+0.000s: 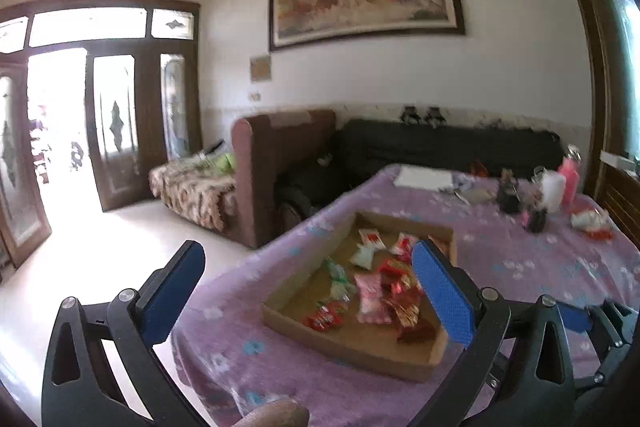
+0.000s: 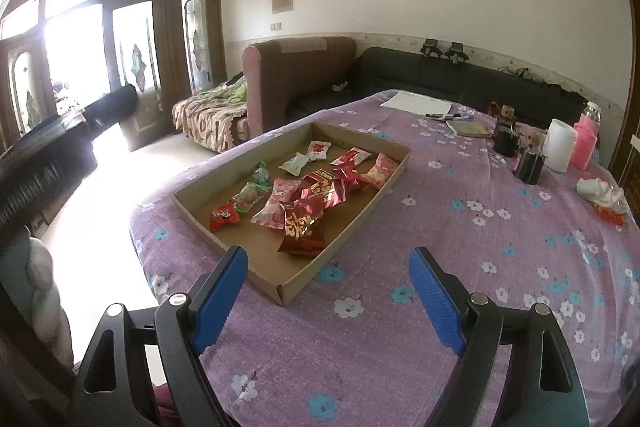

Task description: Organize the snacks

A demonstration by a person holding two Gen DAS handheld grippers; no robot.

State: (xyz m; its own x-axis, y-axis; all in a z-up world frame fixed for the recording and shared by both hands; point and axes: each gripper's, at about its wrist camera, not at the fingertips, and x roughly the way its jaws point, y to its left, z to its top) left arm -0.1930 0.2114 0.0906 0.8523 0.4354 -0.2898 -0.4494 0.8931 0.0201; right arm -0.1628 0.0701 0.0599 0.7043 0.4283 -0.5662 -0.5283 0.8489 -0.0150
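Note:
A shallow cardboard tray [image 2: 352,227] lies on the purple flowered tablecloth [image 2: 460,235] and holds several wrapped snacks: red packets [image 2: 302,227], pink ones [image 2: 276,207], green ones [image 2: 250,197] and white ones [image 2: 294,163]. In the left wrist view the same tray [image 1: 352,347] shows with its snacks [image 1: 372,291]. My left gripper [image 1: 308,257] stands wide open above the table's near left edge, nothing between its blue pads [image 1: 444,299]. My right gripper [image 2: 328,263] hangs open just before the tray's near corner, empty.
At the table's far right stand a white cup [image 2: 562,151], a pink bottle [image 2: 586,139], dark small jars [image 2: 528,163] and a crumpled wrapper [image 2: 604,193]. Papers and a pen [image 2: 416,103] lie at the back. Sofas [image 2: 304,75] stand behind; glass doors left.

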